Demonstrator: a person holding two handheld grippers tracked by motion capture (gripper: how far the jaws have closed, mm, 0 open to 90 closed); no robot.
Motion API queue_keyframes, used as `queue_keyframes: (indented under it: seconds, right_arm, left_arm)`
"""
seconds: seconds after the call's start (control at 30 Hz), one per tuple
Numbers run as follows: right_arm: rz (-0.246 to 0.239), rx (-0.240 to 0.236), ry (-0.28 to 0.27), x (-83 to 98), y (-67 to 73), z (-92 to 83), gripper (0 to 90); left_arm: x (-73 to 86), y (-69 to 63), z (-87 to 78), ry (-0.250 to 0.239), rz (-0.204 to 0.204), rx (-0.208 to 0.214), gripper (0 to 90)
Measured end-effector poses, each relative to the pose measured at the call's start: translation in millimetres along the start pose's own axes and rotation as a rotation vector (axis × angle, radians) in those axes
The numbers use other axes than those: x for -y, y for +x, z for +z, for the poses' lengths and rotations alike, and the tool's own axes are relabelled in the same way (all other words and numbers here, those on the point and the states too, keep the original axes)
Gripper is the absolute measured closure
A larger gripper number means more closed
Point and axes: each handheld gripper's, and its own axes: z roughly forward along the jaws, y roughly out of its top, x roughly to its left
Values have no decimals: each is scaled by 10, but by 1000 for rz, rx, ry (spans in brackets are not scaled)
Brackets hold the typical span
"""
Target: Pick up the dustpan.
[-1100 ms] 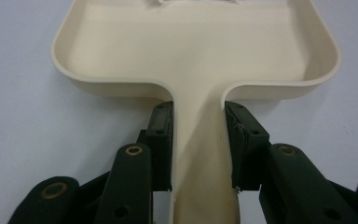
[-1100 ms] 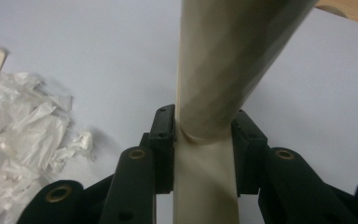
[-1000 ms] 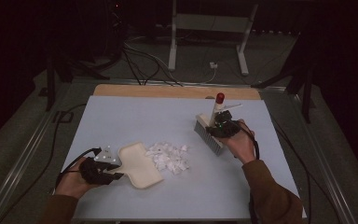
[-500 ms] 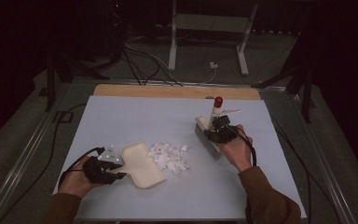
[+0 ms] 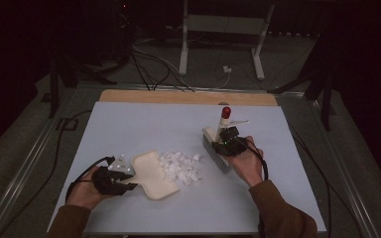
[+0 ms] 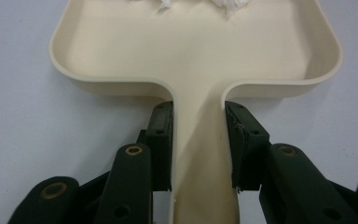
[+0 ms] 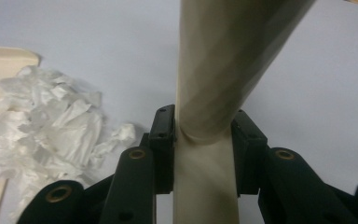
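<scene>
A cream dustpan (image 5: 154, 173) lies flat on the pale table, its mouth toward a pile of white paper scraps (image 5: 181, 166). My left gripper (image 5: 124, 178) is shut on the dustpan's handle (image 6: 199, 154), one pad on each side of it. A hand brush (image 5: 217, 148) with a cream handle (image 7: 214, 93) and a red tip (image 5: 225, 112) stands with its grey bristles on the table, right of the scraps. My right gripper (image 5: 226, 139) is shut on that handle. In the right gripper view the scraps (image 7: 46, 126) lie to the left, beside the dustpan edge (image 7: 0, 60).
The pale sheet (image 5: 144, 124) covers a wooden tabletop (image 5: 178, 96) that shows along the far edge. Metal rails run along both sides. Cables (image 5: 149, 54) and a white stand (image 5: 223, 29) sit on the dark floor beyond. A black cable (image 5: 59, 163) trails off the table's left edge.
The right gripper has carried the brush a little leftward, toward the scraps. The left gripper and dustpan have stayed put.
</scene>
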Motion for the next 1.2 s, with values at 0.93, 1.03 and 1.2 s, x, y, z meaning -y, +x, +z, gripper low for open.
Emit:
queue_keyframes:
  seconds: [0.93, 1.03, 1.2]
  right_arm:
    - [6, -64, 3, -14, 221, 30, 673]
    - [3, -70, 4, -16, 249, 34, 673]
    - [15, -102, 9, -27, 276, 43, 673]
  left_arm:
    - [-68, -6, 49, 2, 2, 1, 667]
    - [-72, -9, 55, -1, -2, 2, 667]
    - [-78, -3, 54, -2, 1, 3, 667]
